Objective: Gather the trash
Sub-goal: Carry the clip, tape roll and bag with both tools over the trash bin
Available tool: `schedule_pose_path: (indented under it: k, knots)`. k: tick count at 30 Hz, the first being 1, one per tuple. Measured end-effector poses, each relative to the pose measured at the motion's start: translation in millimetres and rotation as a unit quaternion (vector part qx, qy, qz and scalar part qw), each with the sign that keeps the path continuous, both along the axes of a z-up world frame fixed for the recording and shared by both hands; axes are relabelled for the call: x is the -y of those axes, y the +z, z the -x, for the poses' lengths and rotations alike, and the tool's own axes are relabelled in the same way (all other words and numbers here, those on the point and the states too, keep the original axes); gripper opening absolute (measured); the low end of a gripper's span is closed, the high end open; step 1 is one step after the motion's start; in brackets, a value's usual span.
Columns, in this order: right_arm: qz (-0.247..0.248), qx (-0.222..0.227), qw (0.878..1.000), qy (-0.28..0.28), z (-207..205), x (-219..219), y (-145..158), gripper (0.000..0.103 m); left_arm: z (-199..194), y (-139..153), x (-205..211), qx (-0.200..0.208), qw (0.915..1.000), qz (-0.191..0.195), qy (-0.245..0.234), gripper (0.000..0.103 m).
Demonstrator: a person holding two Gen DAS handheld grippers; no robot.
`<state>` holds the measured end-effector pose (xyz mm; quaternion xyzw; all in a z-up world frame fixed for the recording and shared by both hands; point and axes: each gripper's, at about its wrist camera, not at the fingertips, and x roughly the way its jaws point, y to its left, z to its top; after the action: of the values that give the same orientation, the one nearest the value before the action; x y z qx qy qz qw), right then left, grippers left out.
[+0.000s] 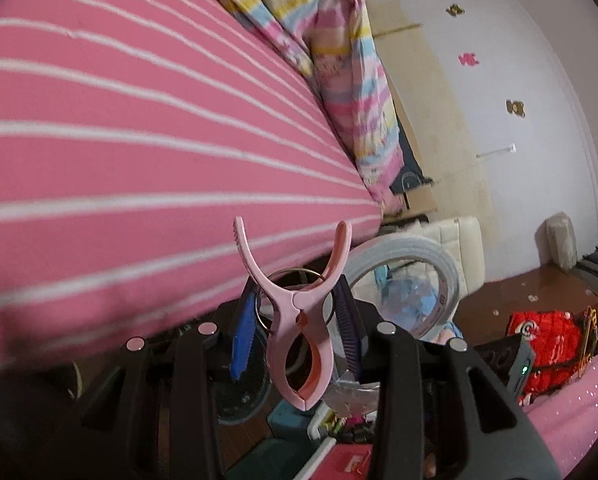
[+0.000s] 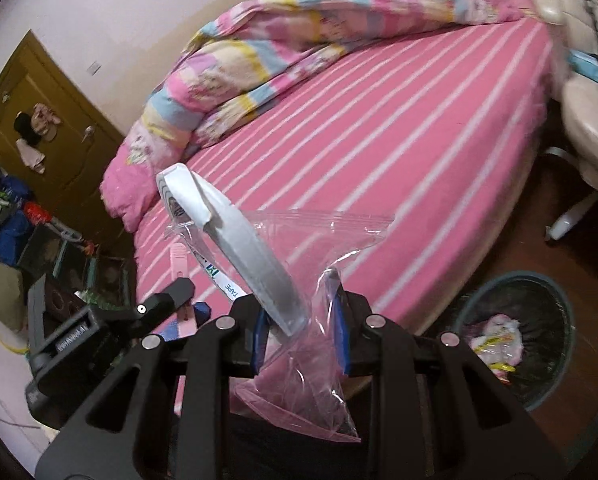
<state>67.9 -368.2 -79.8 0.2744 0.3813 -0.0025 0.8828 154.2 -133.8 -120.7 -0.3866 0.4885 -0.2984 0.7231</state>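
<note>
Left tongs (image 1: 299, 320): clamped on a pink clothes peg (image 1: 299, 320), held upright, its forked handles pointing away from us, wire ring (image 1: 295, 276) at the spring.

Right tongs (image 2: 301, 328): closed on a clear zip bag (image 2: 323, 300) together with a white tape roll (image 2: 235, 248). The roll stands on edge and tilts leftward; the bag hangs crumpled below the grip. Whether the roll sits inside the bag or merely against it, we cannot tell.

Beyond both: a bed (image 2: 379, 160) with pink striped sheet, bunched quilt (image 2: 259, 60) at its far side. We see no loose litter on the sheet.

Bin (image 2: 515, 340): dark mesh basket on the floor beside the bed's corner, to the right of the right tongs, some pink and yellow wrappers (image 2: 499, 340) already in it.

Step, as we judge it: carry phase, both hands loaded, drop not yet made. Next move calls for swinging right and down over the basket mouth, then releasing. Bag is light and may drift or cling; the roll should fall straight.
</note>
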Motion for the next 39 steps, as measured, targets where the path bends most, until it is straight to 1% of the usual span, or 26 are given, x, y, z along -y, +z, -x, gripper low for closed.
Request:
schedule_pose_path:
  k: [5,10,14,17,23,28,30,35,39]
  knots:
    - [0.004,-0.010,0.999,-0.040,38,39,-16,0.027,18,-9,48,-0.007,0.9990,-0.010,-0.043,0.036]
    - [-0.003,-0.025,0.996,-0.083,78,80,-39,0.027,34,-21,89,-0.015,0.9963,-0.029,-0.080,0.036]
    - [-0.005,-0.041,0.994,-0.101,97,102,-57,0.027,42,-33,123,-0.021,0.9923,-0.049,-0.112,0.036]
    - [-0.003,-0.056,0.992,-0.116,114,120,-74,0.027,49,-44,149,-0.027,0.9878,-0.064,-0.139,0.036]
    - [-0.007,-0.080,0.987,-0.138,130,138,-101,0.027,62,-72,189,-0.037,0.9782,-0.086,-0.185,0.036]
    - [-0.007,-0.102,0.983,-0.153,138,150,-122,0.027,64,-107,221,-0.053,0.9669,-0.112,-0.223,0.036]
    - [-0.008,-0.111,0.981,-0.159,140,154,-129,0.027,62,-121,232,-0.069,0.9639,-0.114,-0.231,0.036]
    - [-0.014,-0.137,0.975,-0.175,142,166,-153,0.027,55,-146,245,-0.099,0.9598,-0.105,-0.240,0.036]
    - [-0.020,-0.154,0.971,-0.182,139,172,-168,0.027,50,-164,256,-0.113,0.9550,-0.119,-0.247,0.036]
